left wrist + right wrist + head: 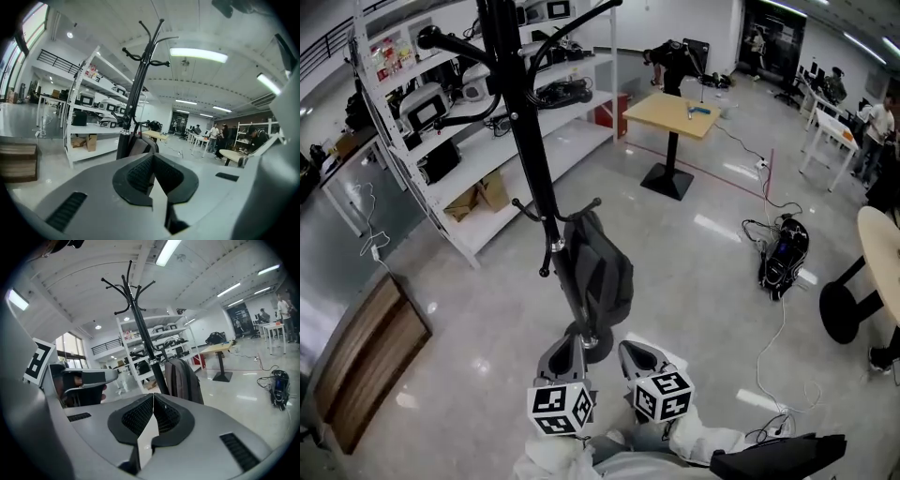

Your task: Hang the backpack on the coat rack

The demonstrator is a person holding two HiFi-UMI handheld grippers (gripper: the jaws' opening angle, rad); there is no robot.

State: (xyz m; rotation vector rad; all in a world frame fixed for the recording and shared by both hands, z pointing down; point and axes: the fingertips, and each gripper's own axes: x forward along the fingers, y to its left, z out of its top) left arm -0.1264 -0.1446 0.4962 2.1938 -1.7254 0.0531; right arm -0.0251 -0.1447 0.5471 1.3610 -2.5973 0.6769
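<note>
L gripper (152, 157) is keeping both jaws pressed together w/ nothing btwn the pads; R gripper (153, 395) is doing the same, its pads meeting along one seam, empty. In the head view both are sitting side by side at the bottom edge, marker cubes facing up, white sleeves (703, 439) showing behind them, and both are pointing at the coat rack (530, 141), whose round base (592, 345) is lying just ahead of the jaw tips. The backpack (598, 272) is hanging on that rack, upright against the black pole, its top sitting up by the lower ring of hooks; which hook is carrying it I can't tell. It's dark grey, slim, w/ long vertical seams, and in the head view the pole is covering its left edge. The upper hooks are standing bare above it. Left of the rack a white shelving unit (487, 141) is holding black equipment, w/ cardboard boxes (483, 195) on its bottom shelf. A low wooden bench (366, 356) is lying nearer, at the left edge. Beyond the rack a square wooden table (672, 114) is standing on a black pedestal; to the right a black device (783, 248) w/ trailing cables is sitting on the floor near a round table (881, 248). The floor (694, 281) is glossy pale grey and is reflecting the ceiling strip lights (199, 55). People are standing by desks at the room's far end.
</note>
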